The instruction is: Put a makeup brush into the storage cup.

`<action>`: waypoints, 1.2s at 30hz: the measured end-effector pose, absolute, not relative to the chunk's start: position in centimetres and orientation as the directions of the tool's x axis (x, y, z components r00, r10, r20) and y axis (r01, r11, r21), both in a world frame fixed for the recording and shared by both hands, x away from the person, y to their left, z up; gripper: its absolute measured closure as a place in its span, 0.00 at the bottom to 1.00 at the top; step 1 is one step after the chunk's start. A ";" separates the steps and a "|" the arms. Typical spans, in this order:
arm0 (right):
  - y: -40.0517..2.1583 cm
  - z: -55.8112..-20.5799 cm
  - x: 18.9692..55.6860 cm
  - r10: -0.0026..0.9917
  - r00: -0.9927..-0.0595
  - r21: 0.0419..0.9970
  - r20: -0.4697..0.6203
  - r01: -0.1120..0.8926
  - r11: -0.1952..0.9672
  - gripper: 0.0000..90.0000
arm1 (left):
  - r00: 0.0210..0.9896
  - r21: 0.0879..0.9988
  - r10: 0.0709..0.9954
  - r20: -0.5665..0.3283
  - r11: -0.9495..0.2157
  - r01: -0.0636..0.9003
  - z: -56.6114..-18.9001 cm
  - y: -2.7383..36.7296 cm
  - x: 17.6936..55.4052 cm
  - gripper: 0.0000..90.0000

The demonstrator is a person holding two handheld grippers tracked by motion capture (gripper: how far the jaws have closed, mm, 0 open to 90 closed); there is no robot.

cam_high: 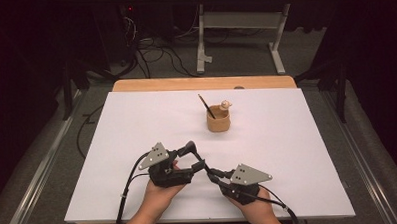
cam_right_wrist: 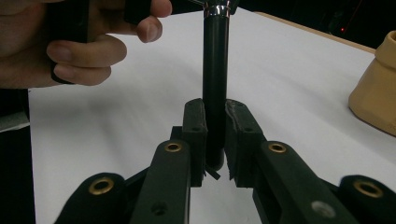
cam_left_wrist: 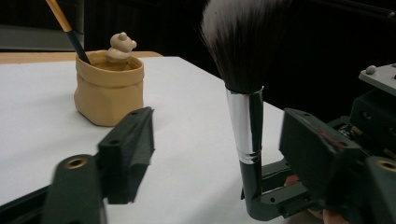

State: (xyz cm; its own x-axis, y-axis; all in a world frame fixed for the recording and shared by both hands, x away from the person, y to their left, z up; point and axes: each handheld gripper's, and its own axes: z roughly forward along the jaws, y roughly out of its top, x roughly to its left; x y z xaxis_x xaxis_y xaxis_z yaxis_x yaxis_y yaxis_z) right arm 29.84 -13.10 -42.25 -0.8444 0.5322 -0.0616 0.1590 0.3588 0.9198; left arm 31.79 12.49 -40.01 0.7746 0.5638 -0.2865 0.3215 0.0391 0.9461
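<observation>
My right gripper [cam_right_wrist: 215, 109] is shut on the black handle of a makeup brush [cam_right_wrist: 215, 84] and holds it upright. In the left gripper view the brush's silver ferrule [cam_left_wrist: 245, 121] and dark, white-tipped bristles [cam_left_wrist: 243, 42] rise between the jaws of my left gripper [cam_left_wrist: 219, 135], which stand apart from it on both sides. From above, the left gripper [cam_high: 195, 154] and right gripper [cam_high: 212, 175] meet near the front of the table. A tan cup [cam_high: 218, 120] [cam_left_wrist: 108, 88] stands farther back, holding a thin brush [cam_high: 205, 106] and a small figure [cam_high: 226, 105].
A white sheet [cam_high: 137, 124] covers the wooden table [cam_high: 200, 83]. The person's left hand [cam_right_wrist: 84, 51] wraps its gripper close to the brush. Beyond the table lie floor cables [cam_high: 149, 53] and a desk frame [cam_high: 243, 25].
</observation>
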 end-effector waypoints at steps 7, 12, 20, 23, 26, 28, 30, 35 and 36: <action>-13.1 -42.3 29.8 0.533 -0.844 0.915 -0.064 0.164 0.368 0.91 | 0.799 0.944 0.519 -0.305 0.056 0.324 -40.0 12.7 31.8 0.61; -13.0 -42.4 29.8 0.533 -0.844 0.913 -0.063 0.167 0.373 0.91 | 0.807 0.947 0.509 -0.300 0.055 0.318 -40.0 12.8 31.7 0.72; -12.9 -42.5 29.8 0.528 -0.846 0.909 -0.080 0.155 0.387 0.91 | 0.818 0.944 0.483 -0.313 0.063 0.324 -40.1 12.7 31.7 0.82; -12.9 -42.5 29.8 0.528 -0.846 0.910 -0.081 0.153 0.385 0.91 | 0.821 0.941 0.471 -0.324 0.066 0.333 -40.1 12.8 31.8 0.83; -12.9 -42.5 29.8 0.526 -0.846 0.909 -0.086 0.150 0.389 0.91 | 0.825 0.938 0.457 -0.333 0.073 0.339 -40.2 12.8 31.9 0.84; -12.8 -42.5 29.7 0.527 -0.846 0.912 -0.080 0.152 0.382 0.91 | 0.827 0.938 0.452 -0.335 0.076 0.338 -40.1 12.8 31.8 0.85; -12.9 -42.5 29.7 0.528 -0.845 0.911 -0.084 0.149 0.384 0.91 | 0.828 0.938 0.448 -0.337 0.082 0.337 -40.2 12.8 31.8 0.85; -12.9 -42.4 29.8 0.520 -0.850 0.913 -0.089 0.140 0.384 0.90 | 0.830 0.938 0.443 -0.339 0.089 0.335 -40.2 12.7 31.8 0.85; -12.9 -42.4 29.8 0.524 -0.847 0.912 -0.085 0.146 0.384 0.89 | 0.831 0.939 0.443 -0.337 0.089 0.334 -40.2 12.7 31.7 0.85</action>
State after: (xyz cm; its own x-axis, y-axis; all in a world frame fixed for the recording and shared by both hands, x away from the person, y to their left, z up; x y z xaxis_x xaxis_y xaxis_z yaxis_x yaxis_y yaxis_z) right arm 29.77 -12.88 -42.42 -0.8472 0.5244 -0.0849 0.1465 0.3842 0.9116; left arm 31.74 12.70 -40.20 0.8308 0.4429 -0.3371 0.3336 0.0887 0.9385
